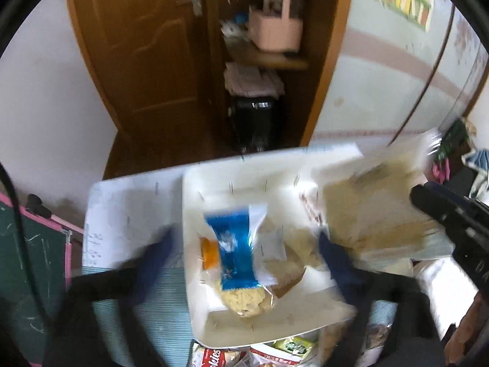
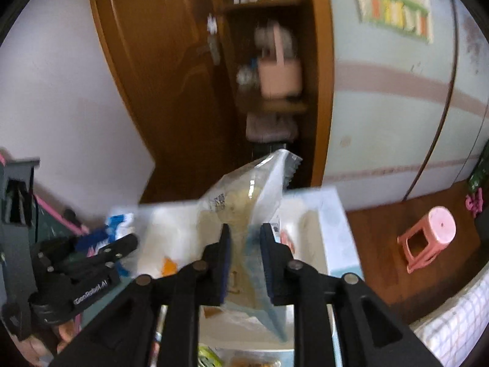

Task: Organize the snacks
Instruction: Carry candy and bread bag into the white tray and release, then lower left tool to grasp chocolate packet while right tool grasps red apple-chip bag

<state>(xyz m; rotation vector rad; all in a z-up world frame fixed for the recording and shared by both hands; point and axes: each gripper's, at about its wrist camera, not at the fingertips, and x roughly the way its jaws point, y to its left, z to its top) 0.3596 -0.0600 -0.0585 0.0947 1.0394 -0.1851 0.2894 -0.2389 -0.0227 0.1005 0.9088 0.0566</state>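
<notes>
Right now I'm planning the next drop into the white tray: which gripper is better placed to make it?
Probably the right gripper: a clear snack bag sits between its fingers above the white tray. The left gripper is open and empty.

Blue, white and wood-brown

White tray (image 1: 275, 330); snack packet (image 1: 235, 244) with a blue band and an orange patch; brown door (image 1: 146, 55); pink stool (image 2: 428, 238); pale blue striped surface (image 1: 165, 312).

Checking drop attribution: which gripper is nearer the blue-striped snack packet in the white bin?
Left. The left gripper hangs right above the blue-striped snack packet, jaws wide. The right gripper is off to the side, with a clear snack bag between its jaws.
</notes>
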